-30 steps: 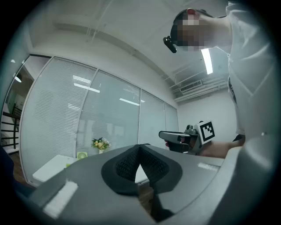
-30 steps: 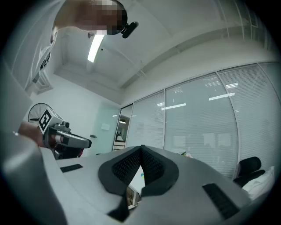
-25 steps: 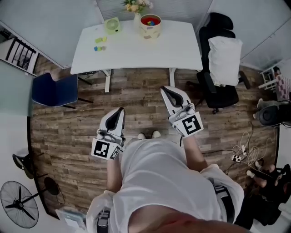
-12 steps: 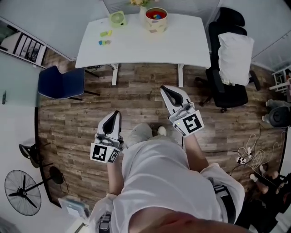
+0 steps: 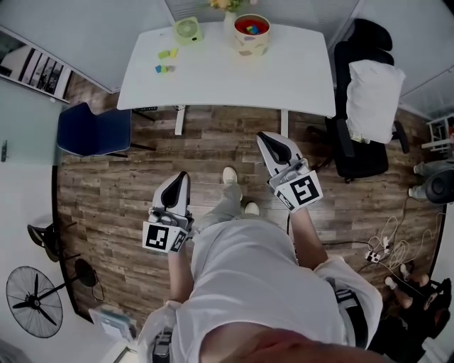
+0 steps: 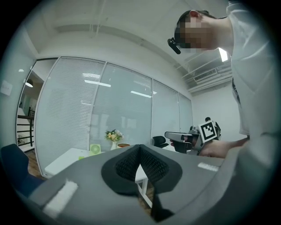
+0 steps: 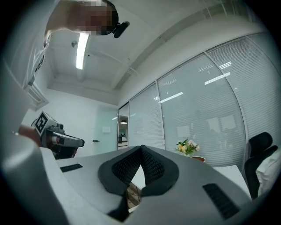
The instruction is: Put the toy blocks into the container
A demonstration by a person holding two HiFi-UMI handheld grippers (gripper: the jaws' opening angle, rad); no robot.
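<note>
While the person stands on the wooden floor [image 5: 213, 142], well apart from the white table [image 5: 284, 78], neither tool is at work.

Left gripper [image 5: 181, 179]: jaws pressed together with nothing between them, pointed toward the table. Right gripper [image 5: 267, 138]: likewise closed and empty, held a little farther forward.

The container [image 5: 252, 46], a round pot near the table's far edge, holds several coloured blocks [image 5: 251, 28], red and blue among them. Loose toy blocks lie on the table's left part, well apart from the container: a yellow-green piece [image 5: 168, 53] and, nearer the front edge, a blue-and-green cluster [image 5: 164, 69]. Their exact number is too small to tell. A small green fan [image 5: 188, 30] and a vase of flowers [image 5: 228, 6] stand just beside the container.

Judged progress: the task appears partly done, since some blocks sit in the pot while the two loose groups lie outside it. What is left, by this reading, is to reach the table, part a claw over each loose block, grip it, and carry it rightward into the pot.
</note>
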